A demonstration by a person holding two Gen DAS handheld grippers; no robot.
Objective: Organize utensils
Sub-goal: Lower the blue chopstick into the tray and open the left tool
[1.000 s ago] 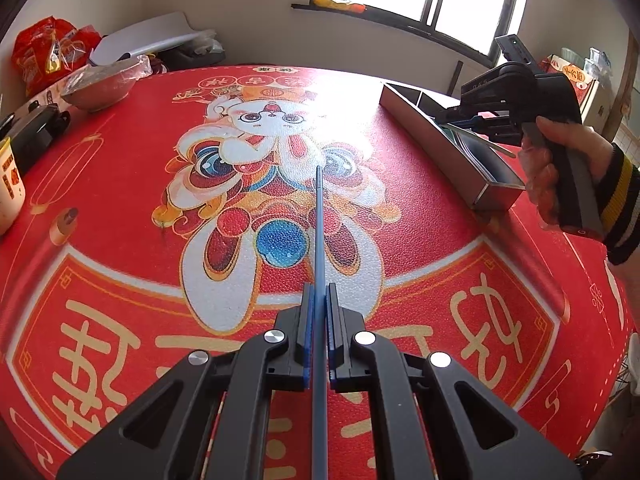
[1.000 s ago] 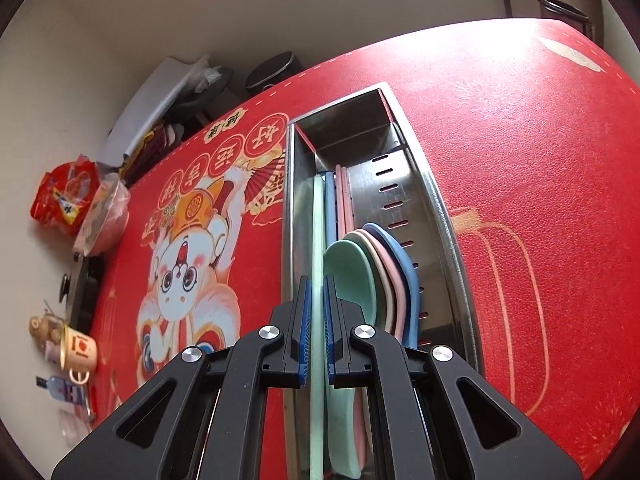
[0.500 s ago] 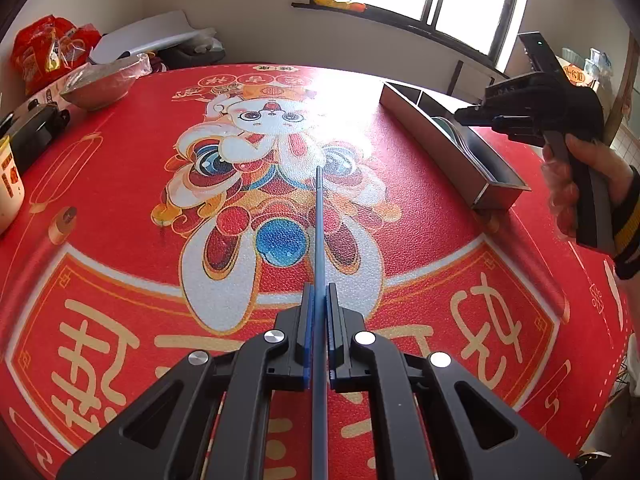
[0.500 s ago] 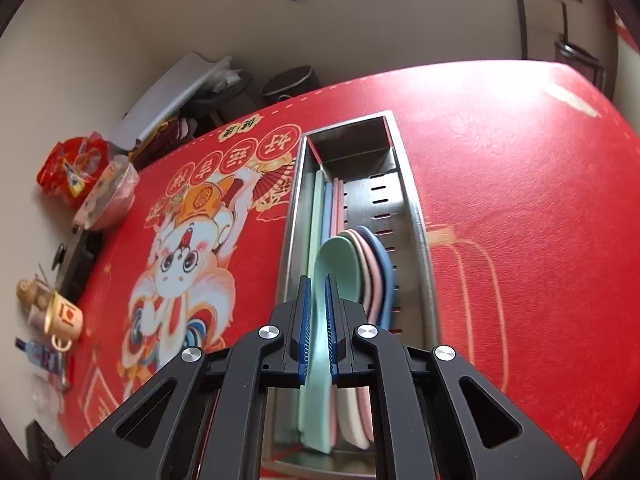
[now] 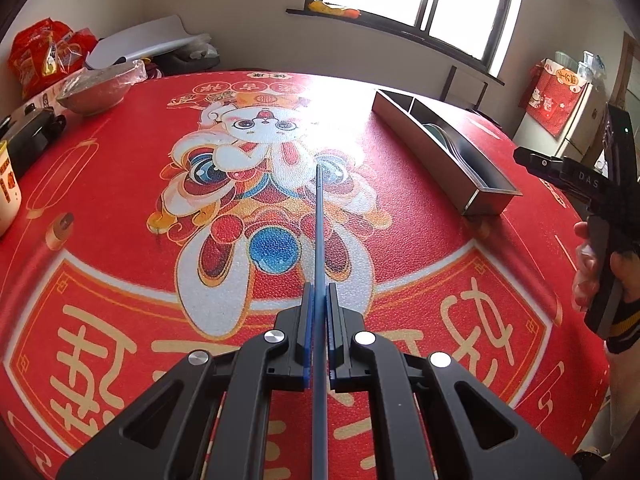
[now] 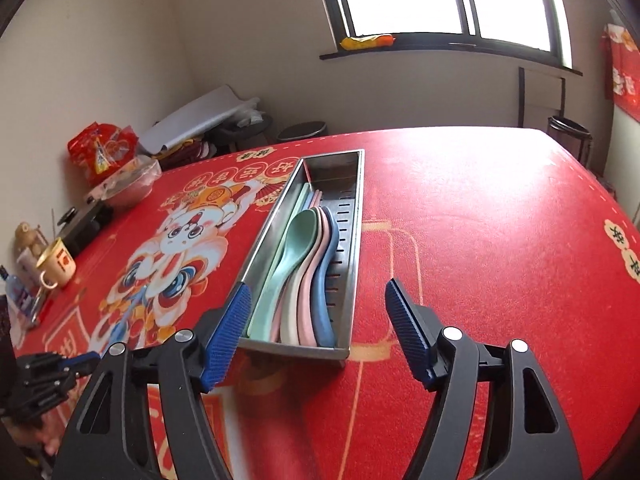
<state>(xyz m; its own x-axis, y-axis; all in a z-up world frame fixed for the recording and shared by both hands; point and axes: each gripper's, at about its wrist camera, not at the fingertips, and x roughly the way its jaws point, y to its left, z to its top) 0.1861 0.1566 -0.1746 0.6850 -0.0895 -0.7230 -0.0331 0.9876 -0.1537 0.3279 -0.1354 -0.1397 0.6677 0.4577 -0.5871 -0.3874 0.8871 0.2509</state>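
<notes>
- The left gripper (image 5: 318,304) has its jaws pressed tight on a thin blue chopstick (image 5: 319,220), which runs straight out ahead over the cartoon lion figure printed on the red table mat (image 5: 120,208).
- The right gripper (image 6: 318,328) has nothing between its blue ribbed pads (image 6: 228,336) — the jaws are opening and already stand wide, just short of the near end of the steel utensil tray (image 6: 356,272).
- Inside the tray lie four spoons side by side (mint green (image 6: 296,248), cream, pink and blue (image 6: 324,280)), bowls toward the far end; beside them on the left lie a few pastel chopsticks (image 6: 298,204).
- From the left wrist view, the tray (image 5: 420,152) sits well to the right of the held chopstick, and a hand (image 5: 588,272) in a striped cuff grips the right gripper's handle.
- Writing: the letters "DAS" show on the right gripper's body (image 5: 588,178); large gold Chinese characters cross the mat, too distorted for me to read with certainty.
- A yellow mug (image 6: 58,264) with a red label stands at the mat's left edge.
</notes>
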